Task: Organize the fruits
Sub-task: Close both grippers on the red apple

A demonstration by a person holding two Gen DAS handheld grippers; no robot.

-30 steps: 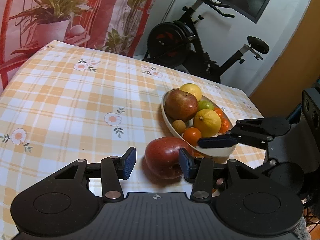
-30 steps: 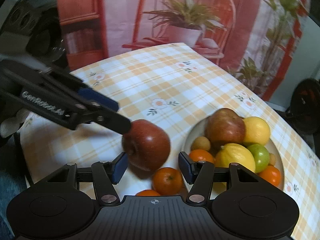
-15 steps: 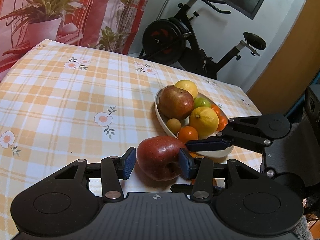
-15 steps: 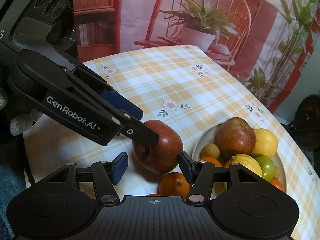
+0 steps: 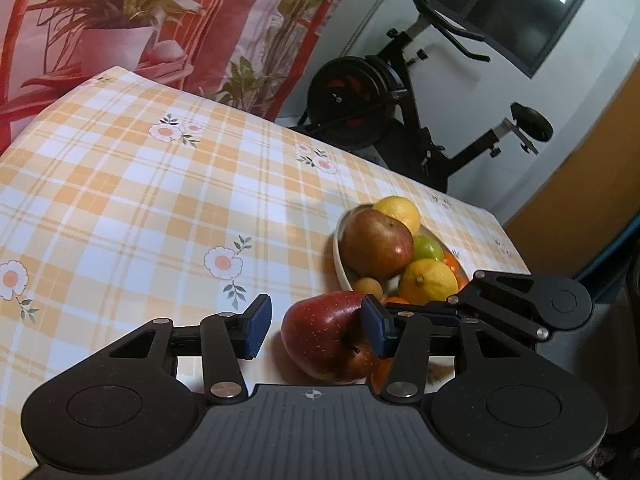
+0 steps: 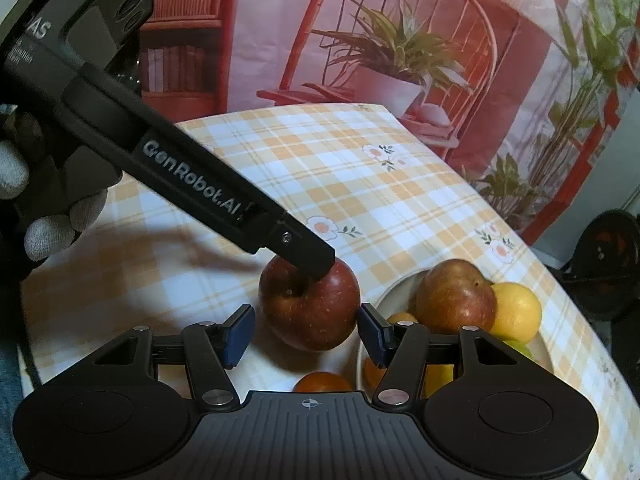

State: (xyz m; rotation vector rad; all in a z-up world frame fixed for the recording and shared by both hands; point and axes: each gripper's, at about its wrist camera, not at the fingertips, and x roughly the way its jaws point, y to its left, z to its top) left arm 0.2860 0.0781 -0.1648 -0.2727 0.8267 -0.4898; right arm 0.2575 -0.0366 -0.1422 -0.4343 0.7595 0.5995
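A red apple (image 5: pixel 320 332) is lying on the checked tablecloth (image 5: pixel 132 200), just beside the white bowl (image 5: pixel 341 270) that is holding another apple (image 5: pixel 376 242), lemons, a lime and oranges. The left gripper (image 5: pixel 316 328) is reaching around the red apple; its jaws have just been opening, and its right pad (image 5: pixel 374 326) is touching the fruit while the left one is standing clear. The right gripper (image 6: pixel 307 330) is standing spread in front of the same apple, its pads apart from the skin. A small orange (image 6: pixel 324 382) is lying just under the right gripper.
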